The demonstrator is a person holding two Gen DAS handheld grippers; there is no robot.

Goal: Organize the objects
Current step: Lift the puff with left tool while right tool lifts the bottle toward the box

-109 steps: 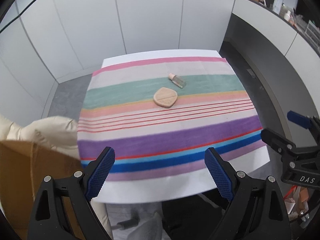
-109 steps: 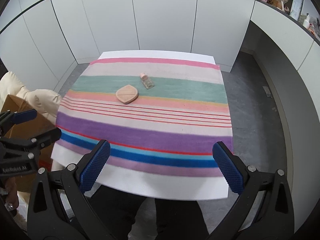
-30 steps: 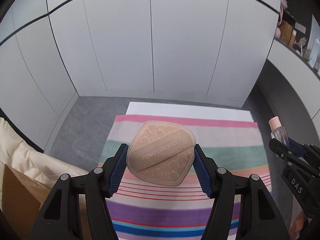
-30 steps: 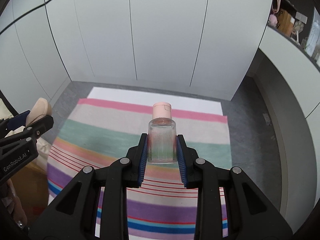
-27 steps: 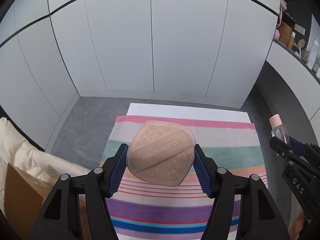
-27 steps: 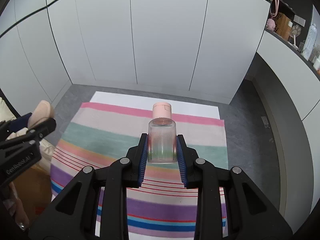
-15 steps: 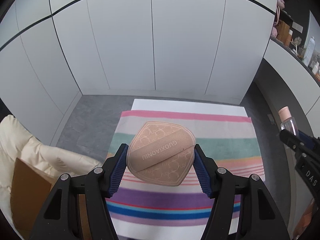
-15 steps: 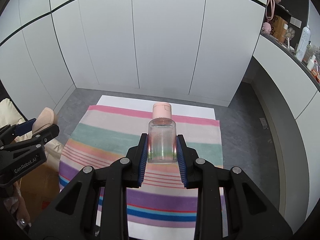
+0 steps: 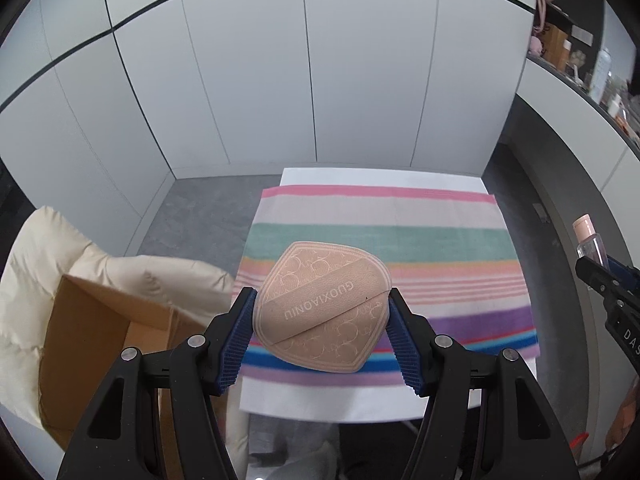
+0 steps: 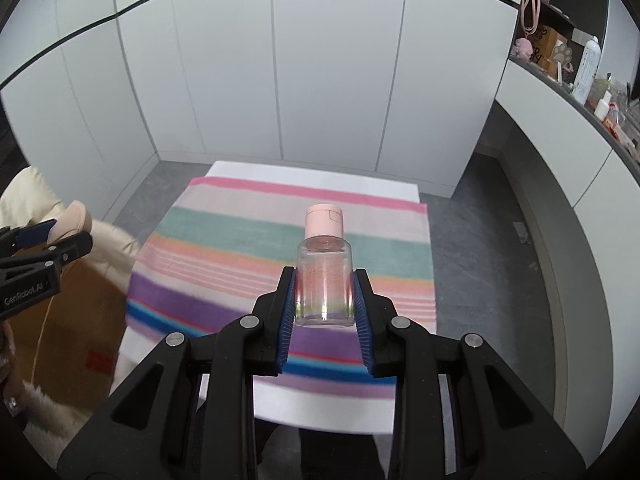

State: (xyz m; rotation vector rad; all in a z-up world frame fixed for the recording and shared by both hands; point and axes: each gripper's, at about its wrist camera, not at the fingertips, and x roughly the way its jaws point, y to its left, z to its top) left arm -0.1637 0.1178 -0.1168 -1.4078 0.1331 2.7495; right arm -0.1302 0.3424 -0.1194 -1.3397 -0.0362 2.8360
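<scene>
The left tongs [image 9: 322, 312] are clamped on a tan powder puff [image 9: 322, 306], held up in the air between the blue pads [image 9: 236, 336]. The right tongs [image 10: 325, 300] are squeezed tight on a small clear bottle [image 10: 325, 284] with a pink cap [image 10: 325, 221], standing straight up. Below both tongs lies a striped cloth [image 9: 440, 240] on the white worktop [image 9: 360, 174]. Down to the left of the left tongs sits an open brown box [image 9: 96, 336] with a cream puffy coat [image 9: 48, 240] around it.

A white table [image 9: 360, 404] – a striped cloth [image 9: 384, 240] lies spread flat across its top.
</scene>
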